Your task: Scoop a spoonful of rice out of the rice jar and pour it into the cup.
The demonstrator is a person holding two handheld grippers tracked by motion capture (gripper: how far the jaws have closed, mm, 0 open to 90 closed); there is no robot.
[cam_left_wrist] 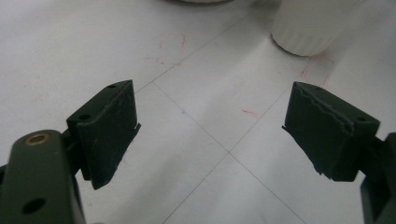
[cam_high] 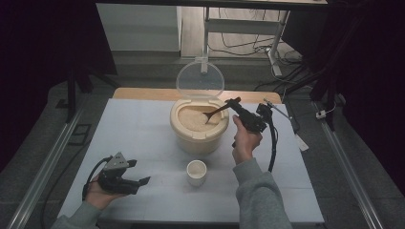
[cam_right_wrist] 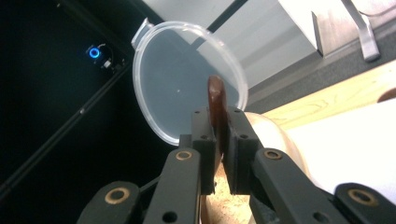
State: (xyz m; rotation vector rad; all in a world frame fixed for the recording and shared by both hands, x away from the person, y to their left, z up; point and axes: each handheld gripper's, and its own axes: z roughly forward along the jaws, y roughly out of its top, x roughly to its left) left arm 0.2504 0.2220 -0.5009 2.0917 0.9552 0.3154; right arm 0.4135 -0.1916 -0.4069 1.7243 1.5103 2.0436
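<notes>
Dark floor and cable runs surround a pale grey table [cam_high: 143, 129] where a person works with a handheld gripper in each hand. At the table's middle, the right gripper [cam_high: 235, 101] reaches in over a cream-coloured tub [cam_high: 198, 136], its jaws pressed tight on the handle of a brown wooden spoon [cam_high: 216, 112]; the right gripper view shows the handle end [cam_right_wrist: 216, 100] standing edge-on between the two black pads. The spoon's bowl rests in the tan grain [cam_high: 193, 120] that fills the tub nearly to its rim. The tub's clear round lid [cam_high: 200, 78] stands hinged upright at the far side, and appears beyond the jaws in the right gripper view [cam_right_wrist: 177, 84]. The right hand [cam_high: 246, 140] grips the tool from just beside the tub, a black cable trailing down past the grey sleeve. Near the front of the tub, apart from it, stands a small white ribbed cup [cam_high: 196, 172]. Well to the left, at the table's near edge, the left gripper [cam_high: 139, 177] lies low in the left hand [cam_high: 98, 193], jaws spread wide over bare tabletop; the cup's base [cam_left_wrist: 310, 28] shows beyond them in the left gripper view.
</notes>
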